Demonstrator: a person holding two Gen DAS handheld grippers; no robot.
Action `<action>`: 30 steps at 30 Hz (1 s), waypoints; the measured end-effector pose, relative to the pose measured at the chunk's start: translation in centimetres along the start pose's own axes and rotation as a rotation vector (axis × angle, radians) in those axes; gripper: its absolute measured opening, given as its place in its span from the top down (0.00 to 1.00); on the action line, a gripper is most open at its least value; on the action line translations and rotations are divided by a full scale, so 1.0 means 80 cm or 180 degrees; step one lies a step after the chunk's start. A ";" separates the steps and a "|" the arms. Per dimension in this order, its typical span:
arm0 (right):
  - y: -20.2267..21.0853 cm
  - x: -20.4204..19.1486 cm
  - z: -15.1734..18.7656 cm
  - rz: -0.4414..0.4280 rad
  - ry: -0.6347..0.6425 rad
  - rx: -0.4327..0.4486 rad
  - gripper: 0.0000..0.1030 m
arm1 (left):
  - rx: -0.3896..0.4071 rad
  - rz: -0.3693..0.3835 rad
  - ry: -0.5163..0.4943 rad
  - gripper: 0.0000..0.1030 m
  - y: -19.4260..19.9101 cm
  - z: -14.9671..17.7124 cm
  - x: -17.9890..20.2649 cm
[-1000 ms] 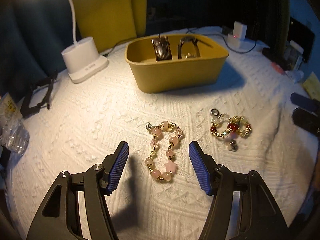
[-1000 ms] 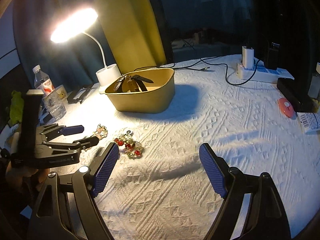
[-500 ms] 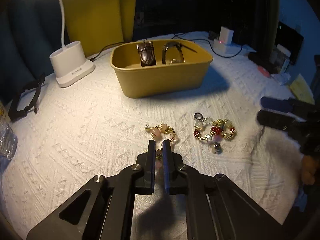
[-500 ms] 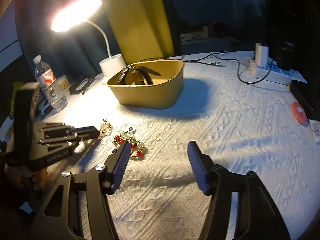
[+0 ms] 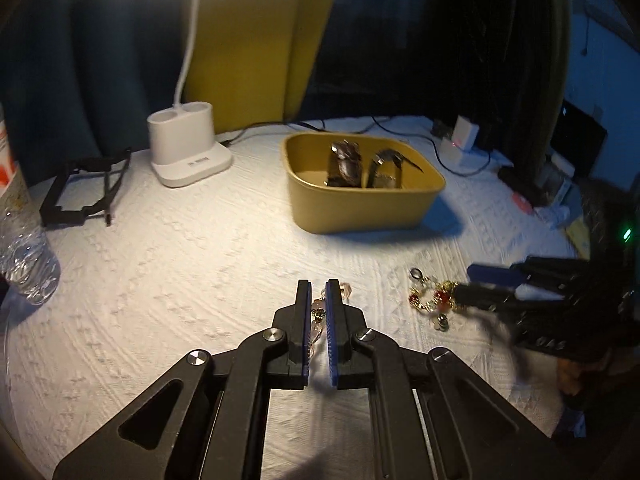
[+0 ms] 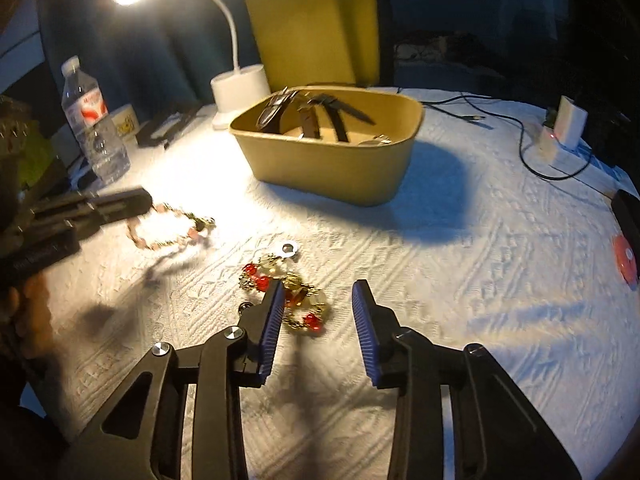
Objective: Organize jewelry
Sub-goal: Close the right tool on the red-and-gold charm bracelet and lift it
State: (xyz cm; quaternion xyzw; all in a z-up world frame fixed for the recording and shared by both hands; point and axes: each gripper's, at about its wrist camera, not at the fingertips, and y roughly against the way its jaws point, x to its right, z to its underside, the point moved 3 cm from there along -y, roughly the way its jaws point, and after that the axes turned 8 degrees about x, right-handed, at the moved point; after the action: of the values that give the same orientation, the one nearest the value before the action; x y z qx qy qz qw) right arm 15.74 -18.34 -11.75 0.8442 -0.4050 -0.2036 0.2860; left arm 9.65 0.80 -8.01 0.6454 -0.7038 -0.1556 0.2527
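Note:
My left gripper [image 5: 318, 312] is shut on the pink bead bracelet [image 5: 319, 318] and holds it above the white cloth; in the right wrist view the bracelet [image 6: 168, 232] hangs from the left gripper [image 6: 148, 202]. The red and gold bracelet [image 6: 286, 294] lies on the cloth. My right gripper [image 6: 318, 320] is open around its near end; it also shows in the left wrist view [image 5: 476, 284] at the bracelet [image 5: 430, 300]. The yellow tub [image 5: 360, 208] with watches [image 5: 344, 164] stands behind.
A white lamp base [image 5: 186, 156] stands at the back left, with a black frame [image 5: 80, 188] and a water bottle [image 5: 20, 240] further left. A charger and cables [image 6: 560, 132] lie at the back right. A red disc [image 6: 626, 260] lies at the right edge.
My left gripper closed on the pink bracelet and lifted it off the cloth. My right gripper moved left and down over the red and gold bracelet, narrowing its opening.

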 end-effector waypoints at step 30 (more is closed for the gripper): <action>0.064 0.010 -0.059 0.0033 0.0234 0.0640 0.91 | 0.0441 -0.0053 -0.0059 0.93 0.035 -0.051 0.004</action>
State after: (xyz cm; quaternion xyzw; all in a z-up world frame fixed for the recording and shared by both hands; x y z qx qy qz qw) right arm 15.99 -20.08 -4.95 0.8735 -0.4170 -0.1293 0.2155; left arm 9.60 1.21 -3.09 0.6657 -0.7099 -0.1146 0.1995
